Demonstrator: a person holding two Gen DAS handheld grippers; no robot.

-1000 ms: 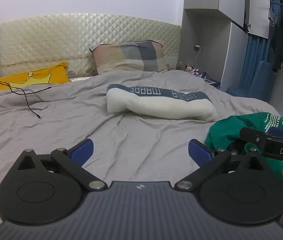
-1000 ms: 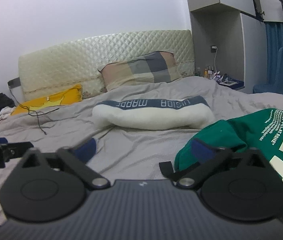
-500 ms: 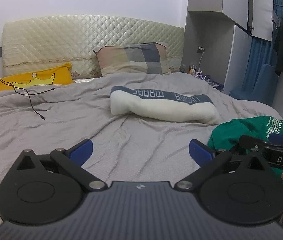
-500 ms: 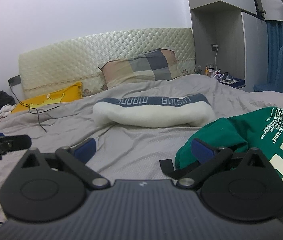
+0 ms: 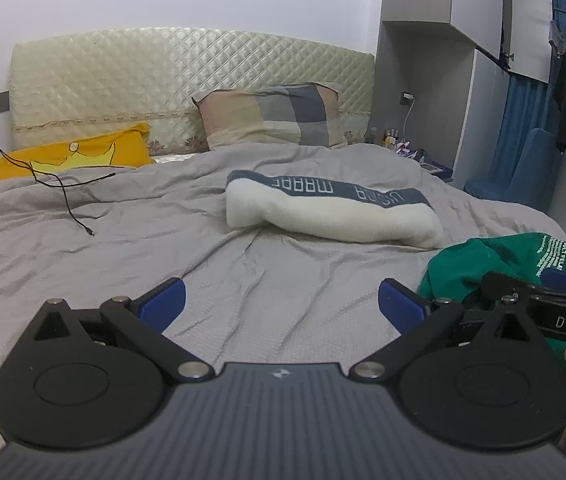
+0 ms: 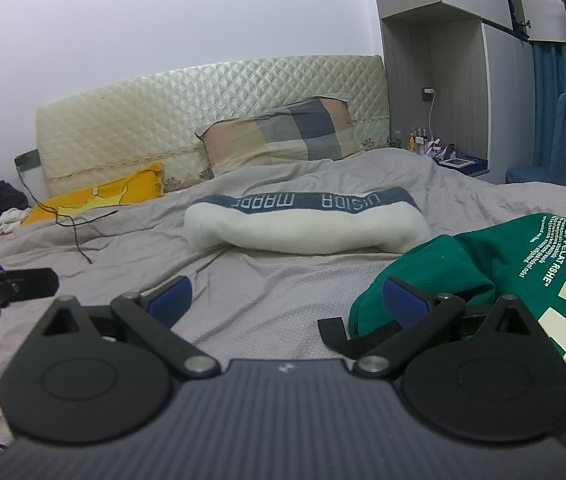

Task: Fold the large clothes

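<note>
A crumpled green sweatshirt (image 6: 503,264) with cream lettering lies on the grey bed cover at the right, also showing in the left wrist view as the green sweatshirt (image 5: 495,260). My right gripper (image 6: 285,300) is open just left of it, its right fingertip close against the green cloth. My left gripper (image 5: 281,304) is open over bare grey cover, nothing between its fingers. The right gripper's body shows at the right edge of the left wrist view, with a hand below it.
A folded white and blue blanket (image 5: 331,212) lies mid-bed. A plaid pillow (image 5: 271,116) and a yellow pillow (image 5: 75,156) lean on the quilted headboard. A black cable (image 5: 63,192) trails over the grey cover (image 5: 123,240). A nightstand and blue curtains stand at right.
Both grippers have risen and tilted up slightly; the bed scene sits lower in both views. Both stay open and hold nothing.
</note>
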